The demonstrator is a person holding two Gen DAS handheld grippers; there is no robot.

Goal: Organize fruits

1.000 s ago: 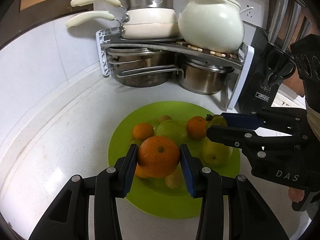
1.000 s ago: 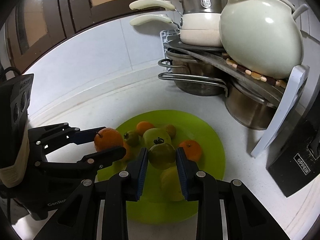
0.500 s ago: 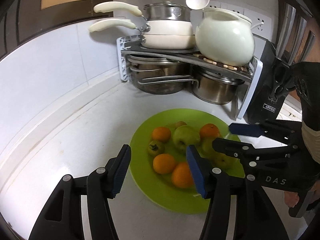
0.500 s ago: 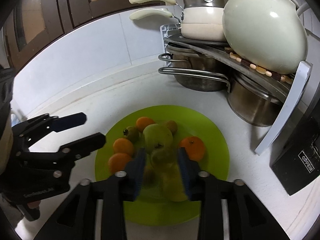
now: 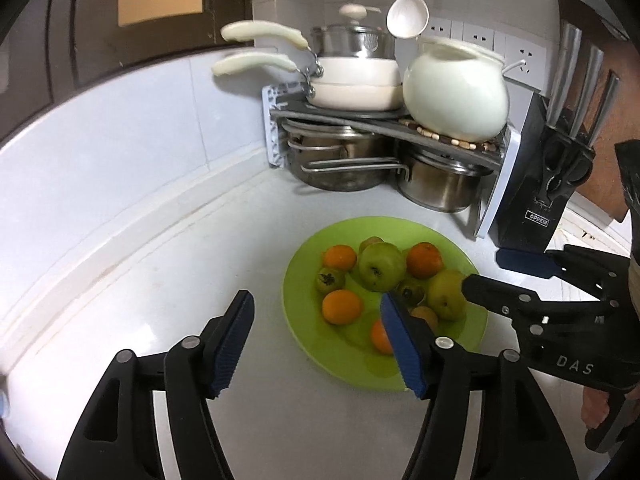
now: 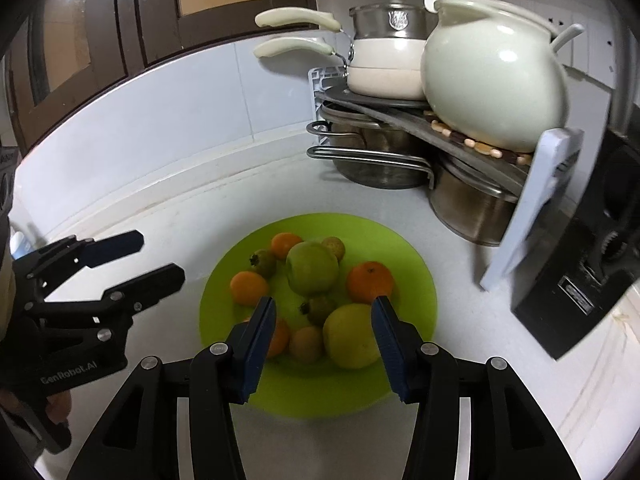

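Observation:
A lime-green plate [image 5: 352, 364] [image 6: 416, 280] on the white counter carries several fruits. Among them are a green apple [image 5: 380, 266] [image 6: 312, 268], oranges [image 5: 342, 306] [image 6: 370, 282], a yellow-green fruit [image 5: 446, 294] [image 6: 350, 336] and small green persimmons [image 5: 330, 280]. My left gripper [image 5: 316, 300] [image 6: 158, 258] hovers over the plate's left edge, its jaws opening and holding nothing. My right gripper [image 6: 323, 304] [image 5: 486, 270] hangs above the plate's near side. Its jaws are opening too, with fruit lying below them but not touched.
A corner rack [image 5: 400, 128] behind the plate holds steel pots, a white saucepan [image 5: 356, 84] and a white ceramic pot [image 5: 456, 88]. A black knife block [image 5: 548, 184] stands to the right, and a white ladle [image 5: 408, 16] hangs above. Tiled wall borders the counter at the left.
The left gripper let go of an orange and the right a green fruit; both now lie on the plate. Both grippers drew back and up with wider jaws.

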